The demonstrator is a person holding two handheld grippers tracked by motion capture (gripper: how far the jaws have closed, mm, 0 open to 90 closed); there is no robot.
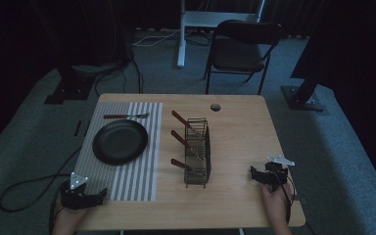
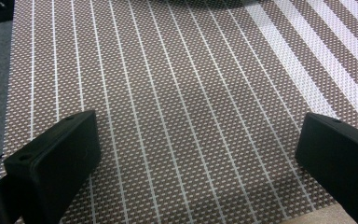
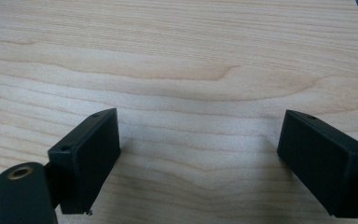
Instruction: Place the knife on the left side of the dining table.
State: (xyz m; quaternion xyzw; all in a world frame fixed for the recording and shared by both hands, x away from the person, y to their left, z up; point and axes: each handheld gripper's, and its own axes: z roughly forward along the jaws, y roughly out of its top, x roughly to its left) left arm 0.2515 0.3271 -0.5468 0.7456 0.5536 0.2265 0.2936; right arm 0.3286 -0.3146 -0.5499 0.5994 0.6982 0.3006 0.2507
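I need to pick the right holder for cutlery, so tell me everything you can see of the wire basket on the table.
The wire basket is a narrow, dark, open-topped rack of thin metal mesh. It stands upright on the bare wood near the table's middle, just right of the striped placemat. Three utensils with reddish-brown handles lean out of it toward the left. No gripper touches it.

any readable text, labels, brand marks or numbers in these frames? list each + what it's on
None. No print shows on the striped placemat, black plate, wire rack, wooden table or folding chair.
The left tool and right tool carry no markings on their jaws.
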